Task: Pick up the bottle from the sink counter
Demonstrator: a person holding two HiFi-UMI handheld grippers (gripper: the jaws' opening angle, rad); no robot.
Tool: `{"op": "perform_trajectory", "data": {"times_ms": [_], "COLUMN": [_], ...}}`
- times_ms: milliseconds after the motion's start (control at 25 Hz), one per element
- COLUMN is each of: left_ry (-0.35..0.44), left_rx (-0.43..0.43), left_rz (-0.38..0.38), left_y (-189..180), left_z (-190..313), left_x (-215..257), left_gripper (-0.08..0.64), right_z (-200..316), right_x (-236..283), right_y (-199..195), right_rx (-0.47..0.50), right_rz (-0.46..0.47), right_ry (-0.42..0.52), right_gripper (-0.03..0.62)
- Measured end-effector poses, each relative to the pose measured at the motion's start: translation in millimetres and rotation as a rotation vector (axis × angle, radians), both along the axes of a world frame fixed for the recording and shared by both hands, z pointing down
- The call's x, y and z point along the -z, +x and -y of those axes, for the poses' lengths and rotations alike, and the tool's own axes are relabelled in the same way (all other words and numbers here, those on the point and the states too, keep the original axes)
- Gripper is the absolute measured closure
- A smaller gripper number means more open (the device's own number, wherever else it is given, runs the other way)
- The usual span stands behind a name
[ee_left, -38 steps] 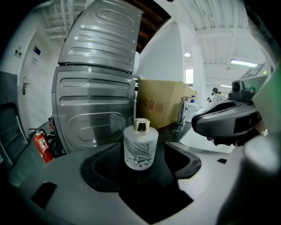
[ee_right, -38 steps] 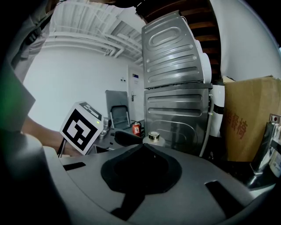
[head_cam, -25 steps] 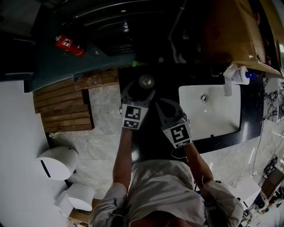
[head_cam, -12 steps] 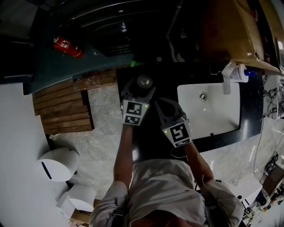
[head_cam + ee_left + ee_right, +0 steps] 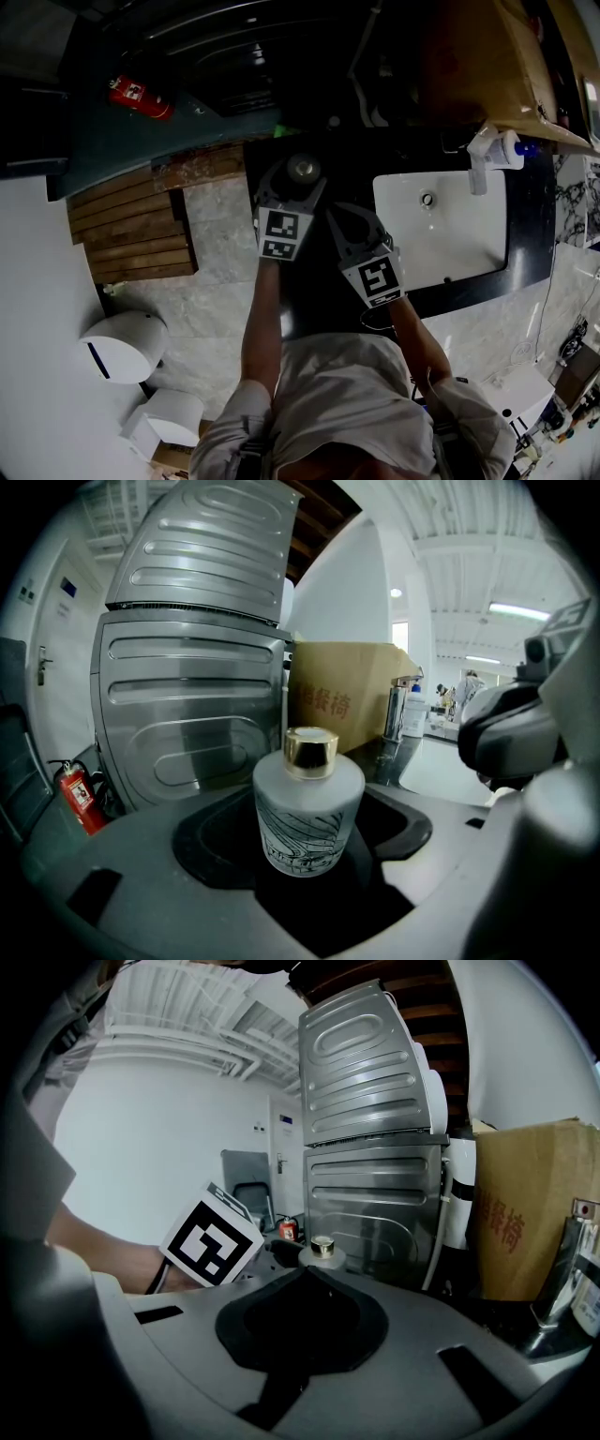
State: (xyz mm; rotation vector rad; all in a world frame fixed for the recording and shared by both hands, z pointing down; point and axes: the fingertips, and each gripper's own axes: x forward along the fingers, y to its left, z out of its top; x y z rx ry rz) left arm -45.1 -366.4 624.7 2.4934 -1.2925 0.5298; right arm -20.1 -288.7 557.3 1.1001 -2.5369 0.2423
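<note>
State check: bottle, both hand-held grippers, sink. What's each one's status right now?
bottle: upright, gold cap on, standing between the left jaws, not clamped
left hand-held gripper: open, one jaw on either side of the bottle
right hand-held gripper: shut, nothing between its jaws
sink: empty, no water seen running

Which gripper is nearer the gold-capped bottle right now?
Left. The left gripper has its jaws either side of the bottle, grip unclear. The right gripper sits shut and empty to the bottle's right, closer to the person.
</note>
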Motion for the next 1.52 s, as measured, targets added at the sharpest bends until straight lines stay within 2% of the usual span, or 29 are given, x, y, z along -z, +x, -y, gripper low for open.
{"op": "perform_trajectory", "data": {"times_ms": [400, 760, 1520], "left_ry": [-0.006, -0.003, 0.105], "left_rx": [-0.012, -0.022, -0.045], "left_rz": [0.0, -0.029, -0.081], "left_y": [1.0, 6.3, -5.3], "left_z": [-2.9, -15.4, -66.4], "left_x": [0.0, 8.9, 93.3], "left_gripper": [0.241, 0.241, 0.241], "right_z": [-0.5, -2.8, -29.0], "right_x": [2.6, 13.4, 63.6], "right_y": [2.9, 9.8, 20.8], "right_rx": [-0.01, -0.031, -0.072], "right_rz": [-0.005, -0.006, -0.006], "right_ry": [0.006, 0.03, 0.128], "right_gripper": [0.598, 0.598, 0.598]}}
